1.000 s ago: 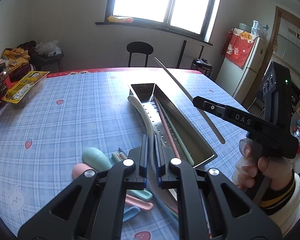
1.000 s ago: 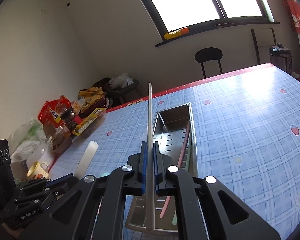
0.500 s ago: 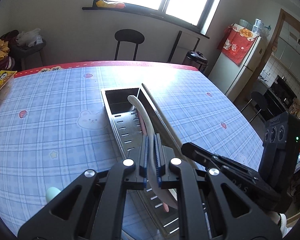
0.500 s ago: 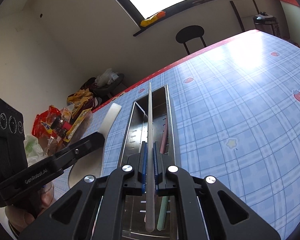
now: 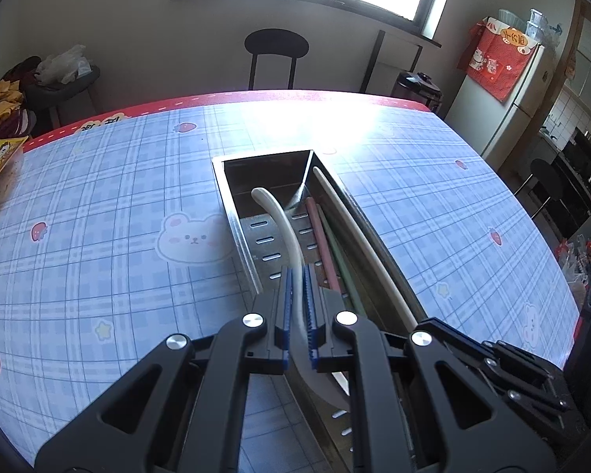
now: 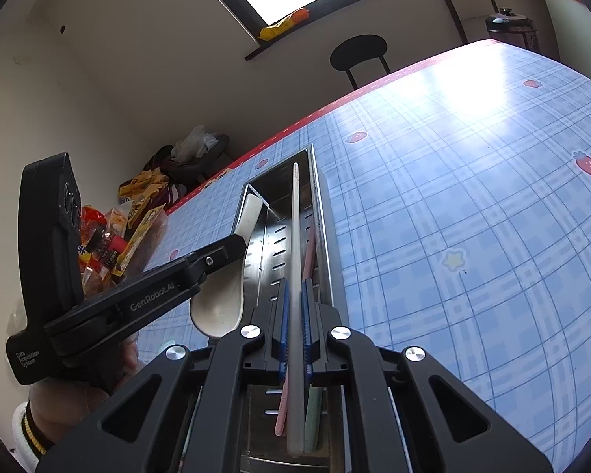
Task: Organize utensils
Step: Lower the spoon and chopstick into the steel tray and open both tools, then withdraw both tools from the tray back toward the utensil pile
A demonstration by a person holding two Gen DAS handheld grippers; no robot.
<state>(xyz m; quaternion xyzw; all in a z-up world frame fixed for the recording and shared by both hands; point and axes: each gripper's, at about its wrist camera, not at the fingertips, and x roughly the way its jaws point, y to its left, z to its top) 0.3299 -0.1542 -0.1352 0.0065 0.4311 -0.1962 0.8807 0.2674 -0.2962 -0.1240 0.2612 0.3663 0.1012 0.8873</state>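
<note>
Steel tray: long narrow stainless-steel utensil tray with slotted floor (image 5: 243,236), lying on the blue plaid counter (image 5: 98,213); its long axis runs from near to far.
Tray contents: a pink stick (image 5: 321,242) and a pale green stick (image 5: 341,264) already lie lengthwise on the floor, toward the right wall.
White spoon: cream ceramic-looking spoon with a curved handle (image 5: 279,220), clamped at mid-handle by the left gripper (image 5: 297,311); its handle tip reaches far into the tray, while the bowl hangs at the near end, seen beside the tray's left wall from the right wrist view (image 6: 218,307).
White chopstick: long slim off-white chopstick (image 6: 295,260), pinched between the closed pads of the right gripper (image 6: 293,325); it points far, nearly in line with the tray's long axis, above the right half.
Key relation: both held pieces lie over the tray and roughly parallel to its length, spoon on the left, chopstick on the right, so neither seems to need a turn, only lowering.
Nearer hand: hard to rank; both grippers sit at the tray's near end, just beside each other.
Contact: whether the spoon tip or chopstick touches the tray cannot be told.
Likely step: setting both down lengthwise, judged from their alignment.
Risk: the spoon's bowl may catch on the left rim.
</note>
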